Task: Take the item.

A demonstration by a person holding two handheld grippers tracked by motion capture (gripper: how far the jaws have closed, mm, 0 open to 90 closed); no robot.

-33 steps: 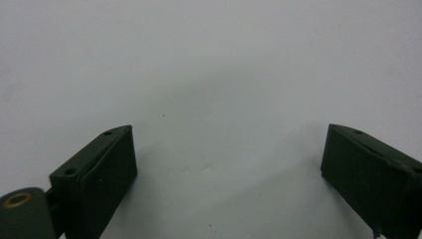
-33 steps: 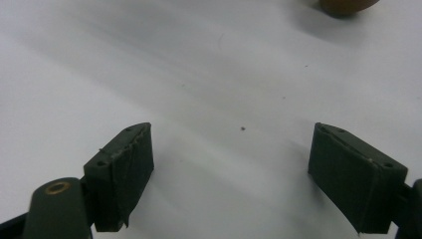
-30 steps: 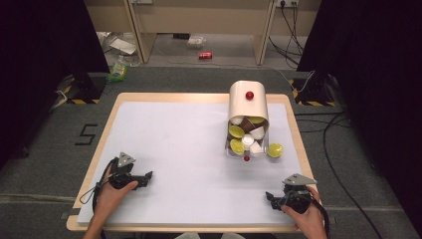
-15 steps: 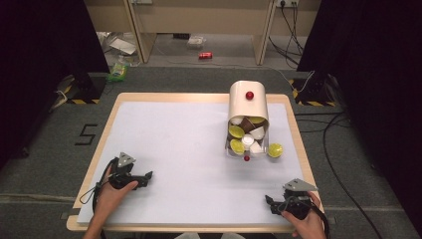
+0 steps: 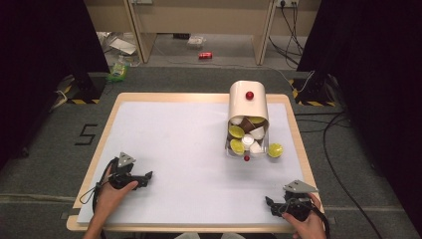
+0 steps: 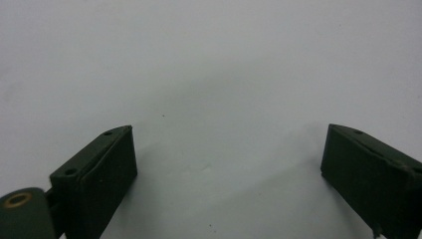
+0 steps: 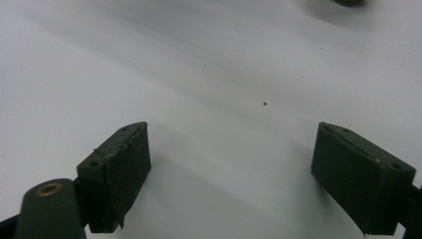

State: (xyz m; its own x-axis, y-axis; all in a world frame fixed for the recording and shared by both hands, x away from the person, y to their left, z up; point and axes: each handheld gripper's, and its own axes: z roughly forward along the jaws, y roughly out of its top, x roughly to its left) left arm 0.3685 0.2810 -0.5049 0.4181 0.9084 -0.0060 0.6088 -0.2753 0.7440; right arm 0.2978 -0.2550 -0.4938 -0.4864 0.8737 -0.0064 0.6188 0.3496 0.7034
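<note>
We have both tools down near the table's (image 5: pixel 164 129) front edge, the left gripper (image 5: pixel 148 176) and the right gripper (image 5: pixel 269 203) each with jaws spread wide and nothing between them. Well apart, at the far right, the cream bin (image 5: pixel 248 102) lies tipped, capsules (image 5: pixel 246 141) spilling from its mouth, one yellow capsule (image 5: pixel 274 150) loose beside it. By our reckoning nothing is gathered yet; all the picking is ahead.

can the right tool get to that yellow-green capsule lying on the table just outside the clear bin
Probably yes. The right tool rests open near the table's front edge, and bare white table lies between it and the yellow-green capsule beside the clear bin. It sits out in the open.
</note>
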